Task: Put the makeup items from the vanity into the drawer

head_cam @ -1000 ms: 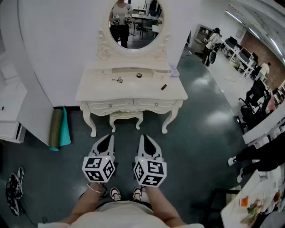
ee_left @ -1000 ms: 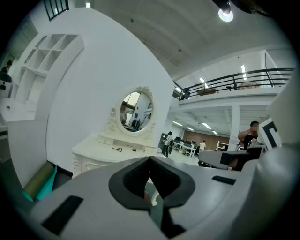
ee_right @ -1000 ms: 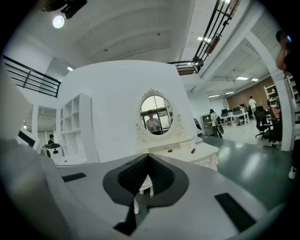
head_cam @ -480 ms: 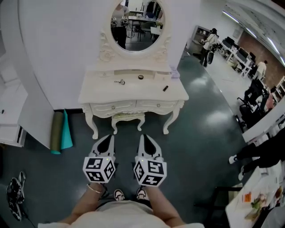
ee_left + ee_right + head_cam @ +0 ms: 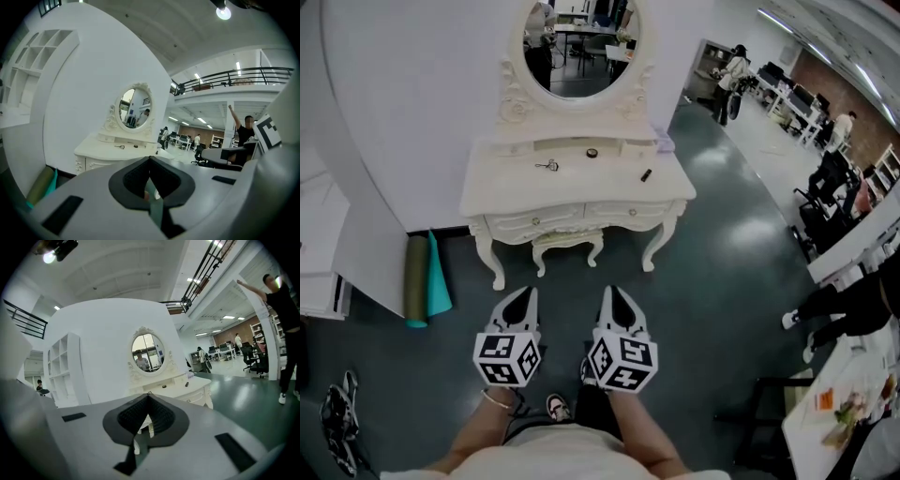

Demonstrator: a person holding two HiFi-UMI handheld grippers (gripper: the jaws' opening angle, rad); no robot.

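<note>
The white vanity (image 5: pixel 572 192) stands against the wall a few steps ahead, its two front drawers (image 5: pixel 534 222) closed. On its top lie a small metal tool (image 5: pixel 547 166), a small round pot (image 5: pixel 592 153) and a dark tube (image 5: pixel 646 174). My left gripper (image 5: pixel 523 296) and right gripper (image 5: pixel 616 294) are held side by side over the floor, well short of the vanity, both shut and holding nothing. The left gripper view shows the vanity (image 5: pixel 112 150) beyond its closed tips (image 5: pixel 150 158). The right gripper view shows the vanity (image 5: pixel 183 383) past its closed tips (image 5: pixel 149 393).
A small stool (image 5: pixel 567 244) is tucked under the vanity and an oval mirror (image 5: pixel 572 42) stands on top. Two rolled mats (image 5: pixel 424 277) lean by the wall at the left. To the right are office chairs (image 5: pixel 830 192), desks and people.
The head view has shifted slightly and the vanity sits a little lower-left in it. The right gripper has edged to the right. Both stay shut.
</note>
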